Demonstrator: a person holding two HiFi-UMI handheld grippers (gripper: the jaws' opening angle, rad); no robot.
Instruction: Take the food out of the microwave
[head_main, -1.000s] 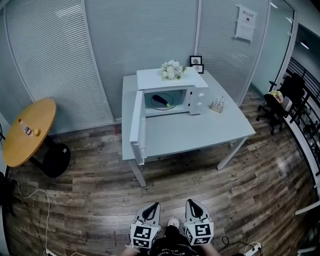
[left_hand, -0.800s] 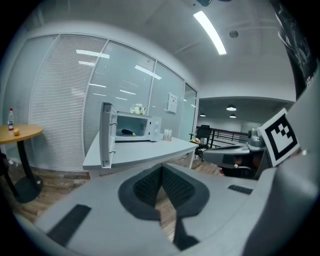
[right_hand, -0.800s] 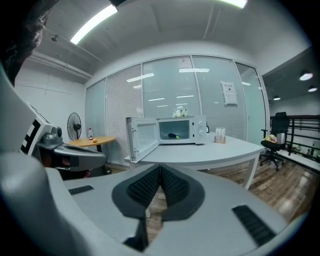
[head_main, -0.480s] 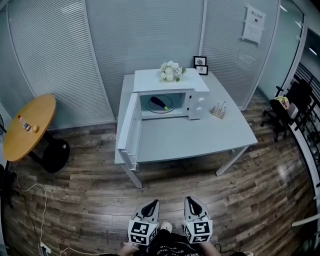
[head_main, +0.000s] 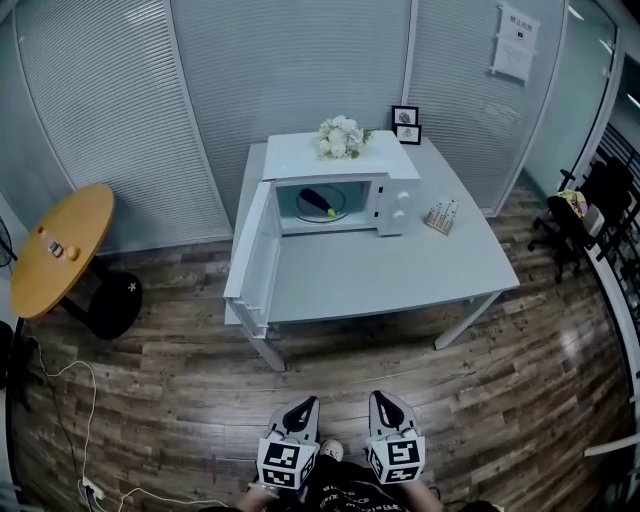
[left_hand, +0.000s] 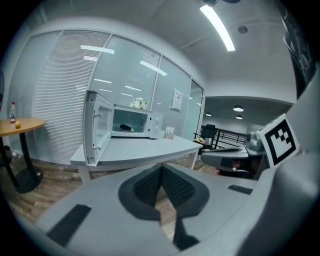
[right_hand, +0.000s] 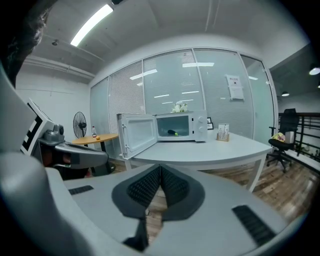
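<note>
The white desk (head_main: 390, 285) stands well ahead of the person across bare wooden floor, nowhere near either claw. Towards its far edge sits the white microwave (head_main: 335, 158), its opening facing the person. Its door (head_main: 252, 250) is swung fully out on the hinge at the opening's left and reaches over the desk's left front corner, so that side of the approach is walled off while the right side is free desk.

Inside the cavity, on the round plate (head_main: 308, 207), lies the food (head_main: 319, 201): a dark, elongated piece with a green tip. In the head view its long axis runs slantwise, from back-left to front-right, with the green tip nearest the opening.

The left claw (head_main: 303, 409) and the right claw (head_main: 385, 403) are held low and side by side close to the person's body, both aimed towards the desk. Each has its ribbed pads pressed together with nothing between them, as the left claw (left_hand: 161, 168) and the right claw (right_hand: 160, 168) show in their own views. Neither is clearly nearer. The food lies almost dead ahead of the left claw, a little left of the right one. I judge the right has the cleaner line in, since the door stands out on the left side.
</note>
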